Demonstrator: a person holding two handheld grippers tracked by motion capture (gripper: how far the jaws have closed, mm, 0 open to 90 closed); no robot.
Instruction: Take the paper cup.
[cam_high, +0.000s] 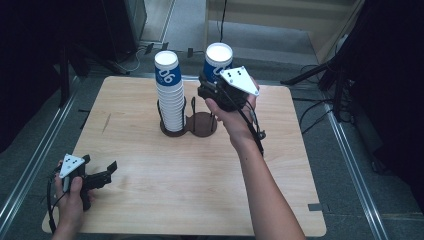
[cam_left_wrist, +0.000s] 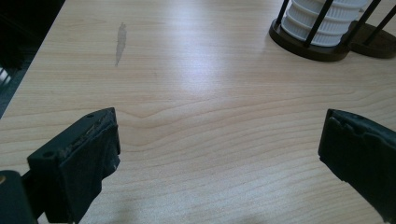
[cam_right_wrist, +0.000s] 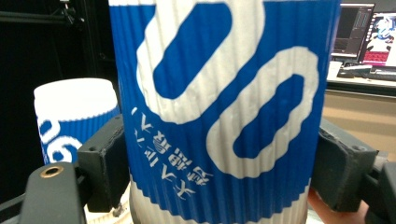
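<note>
Jaws of the right gripper are clamped on a light, crushable ribbed paper cup, best gripped gently mid-wall; left gripper jaws are spread above the counter.

Grey floor; dark room (monitors glowing).

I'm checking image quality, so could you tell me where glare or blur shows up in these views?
Left gripper view: a soft glare patch on the table. Right gripper view: the held cup is sharp, the monitors behind blurred. High view: the surroundings are dark.
</note>
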